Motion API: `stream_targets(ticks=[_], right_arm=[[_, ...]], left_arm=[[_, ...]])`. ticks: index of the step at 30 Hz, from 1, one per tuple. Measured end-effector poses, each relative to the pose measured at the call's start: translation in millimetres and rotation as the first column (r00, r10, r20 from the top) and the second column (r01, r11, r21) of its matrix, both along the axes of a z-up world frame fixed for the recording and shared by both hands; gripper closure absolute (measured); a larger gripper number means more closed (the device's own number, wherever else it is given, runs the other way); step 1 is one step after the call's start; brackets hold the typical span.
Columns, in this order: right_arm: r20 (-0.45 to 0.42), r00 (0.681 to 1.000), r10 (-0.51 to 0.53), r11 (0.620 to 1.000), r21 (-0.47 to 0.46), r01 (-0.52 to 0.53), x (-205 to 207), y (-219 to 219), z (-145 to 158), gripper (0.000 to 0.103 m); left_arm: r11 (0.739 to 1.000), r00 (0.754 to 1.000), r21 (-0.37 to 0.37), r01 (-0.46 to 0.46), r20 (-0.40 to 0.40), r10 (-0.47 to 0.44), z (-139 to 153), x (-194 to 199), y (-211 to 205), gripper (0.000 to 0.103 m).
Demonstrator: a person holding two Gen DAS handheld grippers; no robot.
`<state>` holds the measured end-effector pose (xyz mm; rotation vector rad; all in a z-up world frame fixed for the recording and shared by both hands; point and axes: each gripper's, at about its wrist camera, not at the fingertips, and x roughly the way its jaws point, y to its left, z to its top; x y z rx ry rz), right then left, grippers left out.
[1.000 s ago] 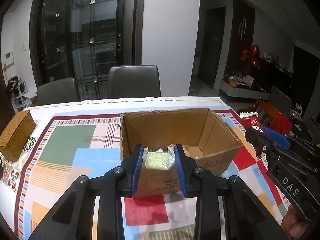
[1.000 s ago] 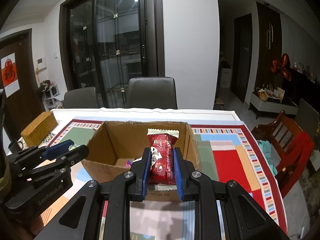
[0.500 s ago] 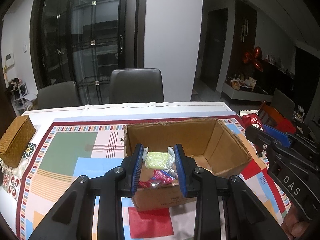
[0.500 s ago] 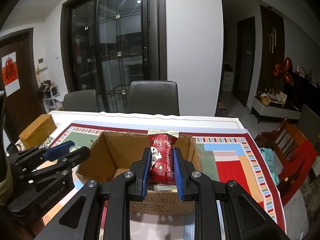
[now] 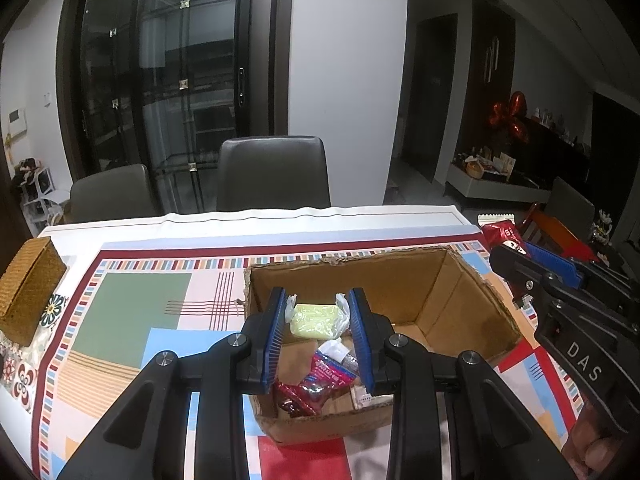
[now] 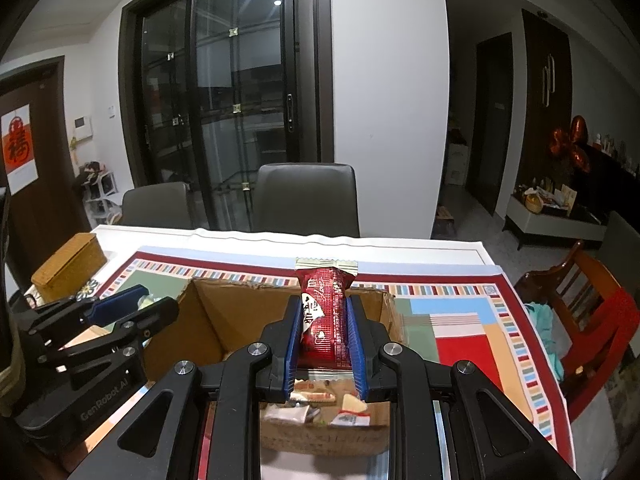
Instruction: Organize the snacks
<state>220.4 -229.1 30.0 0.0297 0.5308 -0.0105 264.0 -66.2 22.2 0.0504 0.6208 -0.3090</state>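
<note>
Right gripper (image 6: pixel 323 332) clamps a red snack packet (image 6: pixel 325 316) upright between its blue pads, above the near edge of the open cardboard box (image 6: pixel 224 320). Small wrapped snacks (image 6: pixel 316 398) lie on the box floor. At left, the left gripper (image 6: pixel 132 308) pinches a pale packet (image 6: pixel 145 301) by the box's left wall.

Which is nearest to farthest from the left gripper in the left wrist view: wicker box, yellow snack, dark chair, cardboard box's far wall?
1. yellow snack: clamped in the left gripper, over the cardboard box.
2. cardboard box's far wall: just behind the snack.
3. wicker box: far left on the table.
4. dark chair: beyond the table's far edge.
</note>
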Motion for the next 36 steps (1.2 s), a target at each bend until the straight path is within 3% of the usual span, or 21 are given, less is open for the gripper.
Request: stream_targets(ticks=[10, 14, 18, 20, 22, 25, 29, 36], right_arm=[[-0.03, 0.999, 0.011, 1.0, 0.0, -0.011, 20, -5, -13, 0.08], [-0.028, 1.0, 0.013, 1.0, -0.008, -0.013, 23, -5, -15, 0.078], [-0.01, 1.0, 0.006, 1.0, -0.022, -0.006, 20, -4, -14, 0.056], [-0.005, 1.0, 0.001, 1.0, -0.031, -0.002, 19, -3, -13, 0.047], [0.003, 1.0, -0.01, 0.999, -0.033, 0.01, 18, -4, -11, 0.034], [0.013, 1.0, -0.026, 0.999, -0.033, 0.026, 14, -5, -8, 0.028], [0.015, 0.999, -0.029, 0.999, -0.035, 0.029, 13, -6, -8, 0.027], [0.03, 0.999, -0.038, 0.999, -0.031, 0.039, 0, -7, -2, 0.027]], left_arm=[[1.0, 1.0, 0.007, -0.004, -0.02, 0.004, -10, 10, -5, 0.071], [1.0, 1.0, 0.004, -0.012, -0.027, 0.012, -12, 11, -5, 0.065], [1.0, 1.0, 0.013, -0.022, -0.022, 0.022, -12, 10, -4, 0.055], [1.0, 0.999, 0.011, -0.026, -0.02, 0.026, -11, 10, -2, 0.041], [0.999, 0.999, 0.014, -0.037, -0.017, 0.037, -10, 9, -1, 0.036], [0.999, 0.999, 0.019, -0.049, -0.015, 0.05, -9, 7, 1, 0.029], [0.998, 0.998, 0.01, -0.068, -0.011, 0.068, -6, 4, 3, 0.021], [0.997, 0.997, 0.019, -0.077, -0.003, 0.077, -4, -2, 4, 0.017]])
